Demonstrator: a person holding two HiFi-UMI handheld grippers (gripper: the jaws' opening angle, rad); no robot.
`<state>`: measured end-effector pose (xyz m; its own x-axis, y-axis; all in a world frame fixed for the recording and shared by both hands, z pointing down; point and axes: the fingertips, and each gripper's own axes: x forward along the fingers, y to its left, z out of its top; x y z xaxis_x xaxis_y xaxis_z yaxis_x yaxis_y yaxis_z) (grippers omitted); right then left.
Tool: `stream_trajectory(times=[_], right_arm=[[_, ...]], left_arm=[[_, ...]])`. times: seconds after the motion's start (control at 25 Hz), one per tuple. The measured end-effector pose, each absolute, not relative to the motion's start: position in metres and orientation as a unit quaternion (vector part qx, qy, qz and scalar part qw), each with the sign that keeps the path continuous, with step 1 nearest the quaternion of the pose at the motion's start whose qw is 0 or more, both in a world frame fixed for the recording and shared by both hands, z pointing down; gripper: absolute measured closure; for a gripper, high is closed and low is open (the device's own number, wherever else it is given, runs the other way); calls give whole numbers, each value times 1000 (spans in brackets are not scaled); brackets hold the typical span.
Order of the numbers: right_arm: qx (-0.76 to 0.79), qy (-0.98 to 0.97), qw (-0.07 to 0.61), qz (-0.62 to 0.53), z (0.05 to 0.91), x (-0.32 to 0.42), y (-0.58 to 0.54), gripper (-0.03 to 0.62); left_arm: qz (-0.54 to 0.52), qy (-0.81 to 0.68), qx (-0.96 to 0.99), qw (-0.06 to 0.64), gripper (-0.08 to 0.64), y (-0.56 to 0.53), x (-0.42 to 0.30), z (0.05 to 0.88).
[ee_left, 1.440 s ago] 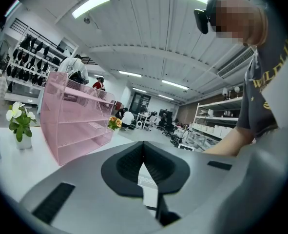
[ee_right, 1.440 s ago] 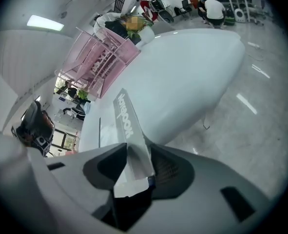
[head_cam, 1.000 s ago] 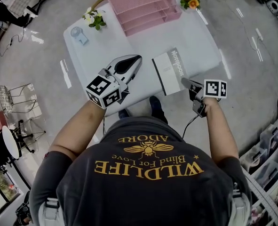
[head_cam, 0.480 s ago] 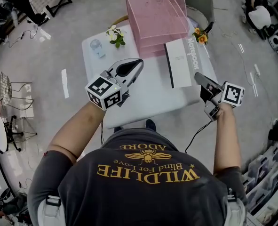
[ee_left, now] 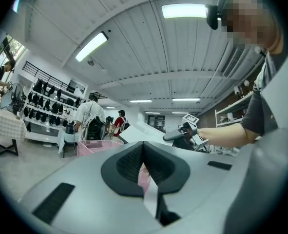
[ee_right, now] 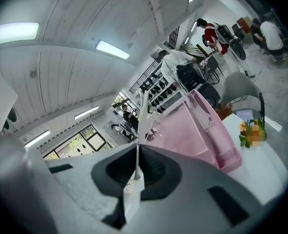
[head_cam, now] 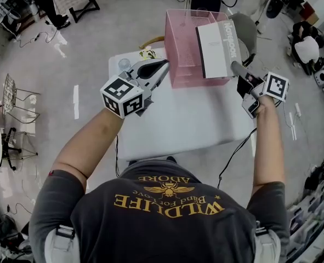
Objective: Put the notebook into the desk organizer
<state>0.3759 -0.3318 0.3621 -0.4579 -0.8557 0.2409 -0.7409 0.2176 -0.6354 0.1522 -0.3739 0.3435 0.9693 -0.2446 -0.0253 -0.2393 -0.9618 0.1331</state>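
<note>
A white notebook (head_cam: 216,48) with a black spine hangs in the air over the right side of the pink mesh desk organizer (head_cam: 186,45). My right gripper (head_cam: 237,69) is shut on its near right corner. In the right gripper view the notebook (ee_right: 142,116) shows edge-on as a thin white line running up from the right gripper (ee_right: 136,157), with the organizer (ee_right: 197,130) below and to the right. My left gripper (head_cam: 163,66) hovers shut and empty just left of the organizer's front. From the left gripper (ee_left: 144,152) I see the lifted notebook (ee_left: 139,133) and the organizer (ee_left: 92,145).
The organizer stands at the far edge of a white table (head_cam: 178,119). A small flower bunch (head_cam: 147,52) and a glass jar (head_cam: 123,63) sit at the far left, orange flowers (ee_right: 251,130) to the organizer's right. A grey chair (head_cam: 245,29) stands behind the table.
My right gripper has lifted the notebook off the table's near right part and carried it away from me, over the organizer. The left gripper moved forward towards the organizer's left front.
</note>
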Motion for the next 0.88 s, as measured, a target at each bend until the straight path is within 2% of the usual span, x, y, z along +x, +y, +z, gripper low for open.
stream_trajectory(times=[0.24,0.6,0.76,0.88], right_arm=[[-505,764,98,-389,361,379,-409,583],[-502,738,71,-446,406,359,-486,583],[-528,717,36,-453,429,363,-498,583],[-566,700,-18,-434,444,371,-500,583]], left_arm=[[-28,-146,987,62,561,-400,150,330],[-23,-165,984,67,561,-429,114,337],[-18,-169,983,70,561,-434,106,344],[-16,-168,983,70,561,-433,105,349]])
